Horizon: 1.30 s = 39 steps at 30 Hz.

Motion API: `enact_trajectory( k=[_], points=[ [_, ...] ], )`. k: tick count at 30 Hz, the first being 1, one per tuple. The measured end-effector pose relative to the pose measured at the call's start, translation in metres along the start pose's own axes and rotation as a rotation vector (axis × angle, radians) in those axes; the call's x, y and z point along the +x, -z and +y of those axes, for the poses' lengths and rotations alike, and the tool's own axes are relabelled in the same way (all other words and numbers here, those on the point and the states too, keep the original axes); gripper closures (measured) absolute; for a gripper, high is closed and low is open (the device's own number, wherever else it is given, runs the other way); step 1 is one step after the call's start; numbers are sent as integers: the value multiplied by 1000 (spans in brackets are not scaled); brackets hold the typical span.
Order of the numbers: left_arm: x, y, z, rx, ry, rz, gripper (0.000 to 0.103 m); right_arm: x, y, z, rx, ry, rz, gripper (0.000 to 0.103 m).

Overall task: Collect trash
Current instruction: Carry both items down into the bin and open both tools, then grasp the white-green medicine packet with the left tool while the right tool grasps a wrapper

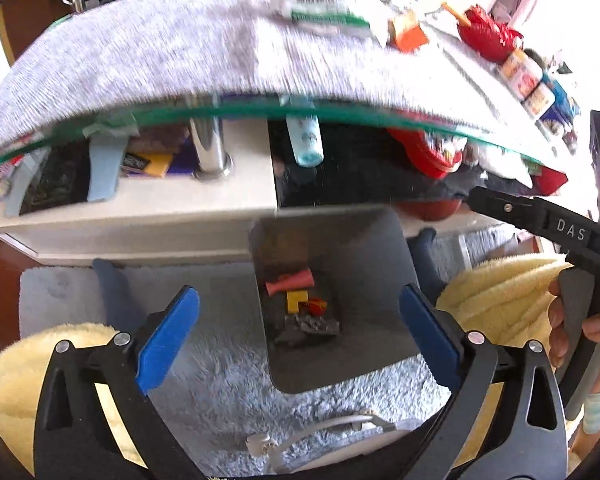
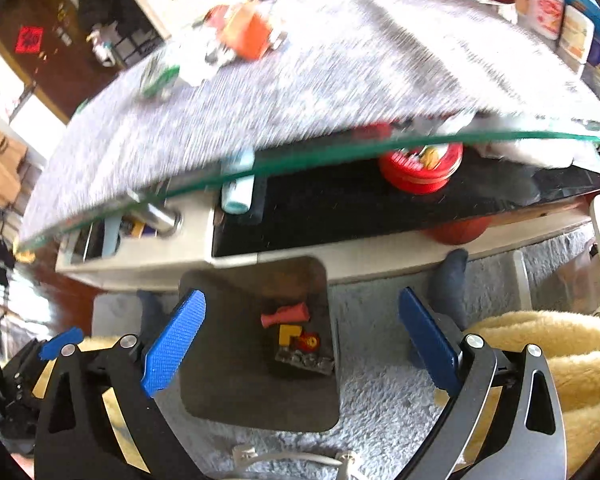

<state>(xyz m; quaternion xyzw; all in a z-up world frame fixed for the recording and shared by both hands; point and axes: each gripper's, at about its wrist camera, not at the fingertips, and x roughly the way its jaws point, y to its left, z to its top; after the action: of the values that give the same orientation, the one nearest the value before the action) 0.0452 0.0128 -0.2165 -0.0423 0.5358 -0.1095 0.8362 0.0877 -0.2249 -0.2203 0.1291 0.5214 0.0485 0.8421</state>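
Note:
A dark grey bin (image 1: 364,264) stands on the floor rug below the table; it also shows in the right wrist view (image 2: 224,360). Inside lie a red wrapper (image 1: 290,281), a yellow piece (image 1: 295,300) and a dark crumpled wrapper (image 1: 310,326). My left gripper (image 1: 300,340) is open and empty above the bin. My right gripper (image 2: 300,340) is open and empty, also above the bin. On the grey table cloth (image 1: 160,52) lie a green-and-white wrapper (image 1: 324,12), an orange carton (image 1: 408,34) and a red bag (image 1: 486,36).
The glass table edge (image 1: 220,110) juts out over a lower shelf holding a red tin (image 2: 420,168) and a light blue tube (image 1: 306,140). Yellow fleece (image 1: 504,296) lies on both sides. A white cable (image 1: 320,432) lies on the rug. Snack packs (image 1: 528,80) line the table's right.

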Motion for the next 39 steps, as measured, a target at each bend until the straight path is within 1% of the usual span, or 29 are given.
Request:
enact_trajectory(
  k=[5,9,15,18,20,22,23,25,28,31,33,39],
  points=[
    [-15,-20,-2,23,-17,-41,8,-17,-26,-5,5,1,-56,5],
    [-19,-41,-5,39,-38,-63,8,-23,-48,-2,-6,-3,-86,5],
    [-15,-78,-4,40,-60,-79,8,-22,-81,11,-35,-17,-130,5],
    [-11,-94,-4,42,-61,-79,8,-17,-98,12,-40,-3,-161,7],
    [-8,-105,-5,45,-54,-84,8,-11,-111,8,-27,3,-171,13],
    [-5,-115,-7,48,-46,-91,8,-5,-123,3,-12,1,-168,26],
    [-3,-120,-8,48,-41,-95,8,-2,-130,1,-10,3,-167,29],
    [-1,-132,-13,49,-25,-104,8,3,-139,0,-13,3,-166,42],
    [4,-149,-23,61,-7,-116,8,8,-151,0,-29,3,-165,52],
    [11,-165,-35,74,13,-126,8,16,-162,3,-51,4,-155,59],
    [17,-173,-44,82,19,-123,8,21,-164,4,-61,2,-146,59],
    [41,-192,-62,88,-2,-115,10,34,-168,2,-72,-14,-115,59]
  ],
)
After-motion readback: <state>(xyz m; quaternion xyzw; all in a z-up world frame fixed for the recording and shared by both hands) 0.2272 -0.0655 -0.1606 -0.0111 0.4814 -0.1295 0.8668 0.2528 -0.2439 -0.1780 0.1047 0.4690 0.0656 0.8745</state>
